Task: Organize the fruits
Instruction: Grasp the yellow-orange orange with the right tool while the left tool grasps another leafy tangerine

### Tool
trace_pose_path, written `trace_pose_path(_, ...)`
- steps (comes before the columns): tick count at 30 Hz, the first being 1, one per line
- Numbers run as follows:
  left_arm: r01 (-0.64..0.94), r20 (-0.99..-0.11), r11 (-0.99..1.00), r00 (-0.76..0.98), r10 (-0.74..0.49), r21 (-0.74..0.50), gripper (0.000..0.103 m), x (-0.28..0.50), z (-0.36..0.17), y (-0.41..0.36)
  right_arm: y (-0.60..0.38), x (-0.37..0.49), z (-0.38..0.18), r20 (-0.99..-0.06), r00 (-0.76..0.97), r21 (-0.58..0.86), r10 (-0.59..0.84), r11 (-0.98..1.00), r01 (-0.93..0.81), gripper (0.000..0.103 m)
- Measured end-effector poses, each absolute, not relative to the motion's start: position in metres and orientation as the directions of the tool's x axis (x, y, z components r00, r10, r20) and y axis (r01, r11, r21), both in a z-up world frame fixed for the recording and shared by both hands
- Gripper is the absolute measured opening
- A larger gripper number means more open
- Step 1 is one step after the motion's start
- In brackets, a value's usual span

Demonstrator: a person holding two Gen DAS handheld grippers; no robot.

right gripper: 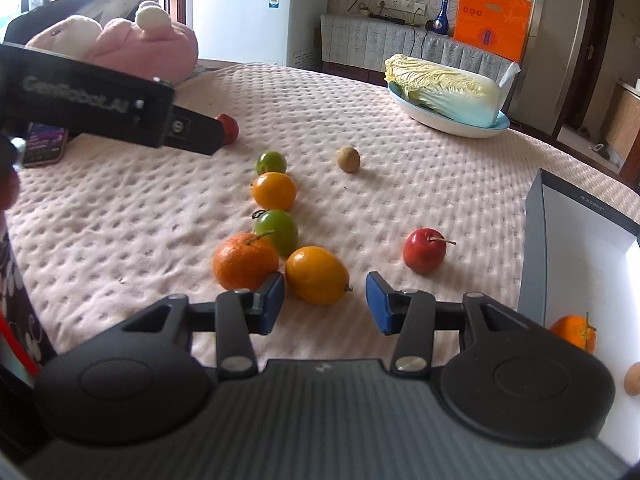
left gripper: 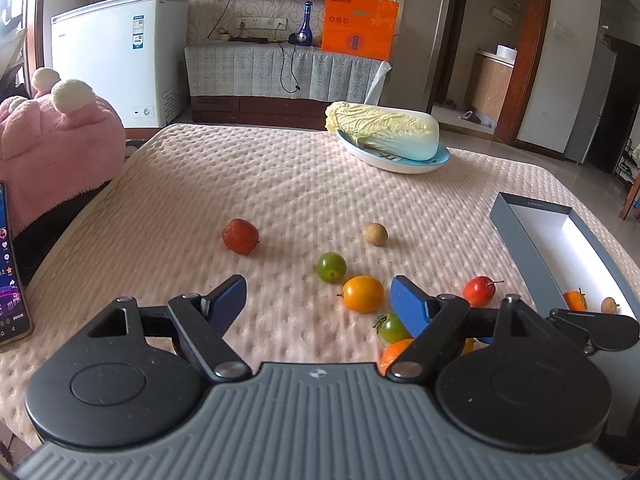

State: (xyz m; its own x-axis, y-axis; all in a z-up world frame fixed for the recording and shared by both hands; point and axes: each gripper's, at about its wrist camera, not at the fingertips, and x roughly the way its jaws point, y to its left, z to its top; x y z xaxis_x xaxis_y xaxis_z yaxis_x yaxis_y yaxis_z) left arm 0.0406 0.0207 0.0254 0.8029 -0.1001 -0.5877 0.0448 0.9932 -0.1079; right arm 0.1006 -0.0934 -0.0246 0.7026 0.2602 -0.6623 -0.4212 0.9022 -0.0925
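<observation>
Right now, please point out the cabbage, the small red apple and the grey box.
cabbage [right gripper: 448, 90]: right wrist view, middle of leaves.
small red apple [right gripper: 424, 251]: right wrist view, its front.
grey box [right gripper: 534, 248]: right wrist view, outer wall.

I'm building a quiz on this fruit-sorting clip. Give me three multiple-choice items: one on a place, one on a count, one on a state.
1. Where does the napa cabbage lie?
A. in the grey box
B. on the blue-rimmed plate
C. on the bare table cover

2. How many green fruits lie on the table cover?
A. two
B. four
C. none

3. What does the right gripper hold?
A. the red apple-like fruit
B. the tangerine
C. nothing, its jaws are apart

Answers: 1 B, the cabbage rests on the plate. 2 A, one green fruit and another show. 3 C, only table cover shows between its pads.
</observation>
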Motion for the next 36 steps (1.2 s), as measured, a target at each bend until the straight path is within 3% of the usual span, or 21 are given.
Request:
trace_pose_path(3,0.053,-0.596,0.992,0.795,-0.109,-0.11,0.083,0.04,0.023,0.026,-0.091,0.108,-0.027,-0.667,0.701,-0.081,0.255,0.909,-0.408,0.046)
trace_pose_path(5,0.062,-0.602,0.993,0.791,-0.11,-0.099,0.083,0.04,0.021,0.027,-0.091,0.11,-0.029,-0.674,0.69,-0.065,0.265,0.909,-0.413,0.037)
trace_pose_path(15,0.119,-0.607,0.991,0.783,-0.133,-0.063,0.083,0.04,0.018,0.018,-0.105,0.101,-0.019,-0.674,0.69,-0.057,0.263,0.913,-0.404,0.037)
trace_pose_path(26,0.289,-0.649,0.956,0.718,-0.251,-0.049,0.083,0.034,0.007,-0.007,-0.167,0.091,0.018,-0.553,0.782,0.077,0.287,0.952,-0.295,0.037)
trace_pose_path(31,0.322,-0.677,0.945,0.707,-0.204,0.051,0.083,0.033,-0.007,-0.026,-0.179,0.09,0.023,-0.539,0.788,0.121,0.297,0.953,-0.277,0.037)
trace_pose_path(36,0.321,-0.677,0.946,0.707,-0.204,0.051,0.079,0.038,-0.011,-0.032,-0.181,0.087,0.026,-0.529,0.79,0.119,0.31,0.949,-0.292,0.037)
